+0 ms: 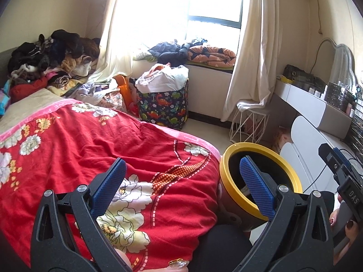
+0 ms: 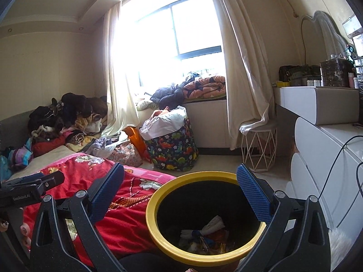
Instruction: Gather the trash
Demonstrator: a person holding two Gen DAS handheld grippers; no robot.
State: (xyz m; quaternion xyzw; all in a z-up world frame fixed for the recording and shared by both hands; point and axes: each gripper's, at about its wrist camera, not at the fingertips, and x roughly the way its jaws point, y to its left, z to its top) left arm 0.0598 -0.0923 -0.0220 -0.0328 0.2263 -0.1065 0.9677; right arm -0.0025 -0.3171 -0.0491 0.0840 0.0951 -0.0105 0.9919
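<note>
Round trash bin [image 2: 205, 217], smooth yellow rim, dark inside, holds crumpled paper and wrappers [image 2: 204, 235]. It sits directly below the right gripper [image 2: 180, 195], jaws spread wide, empty. Left gripper [image 1: 181, 188] likewise wide over the red floral quilt [image 1: 102, 149], bin to its right.

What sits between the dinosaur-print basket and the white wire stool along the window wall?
In the right wrist view, only bare floor, the window-seat base and the hanging curtain lie between the dinosaur-print basket and the white wire stool.
</note>
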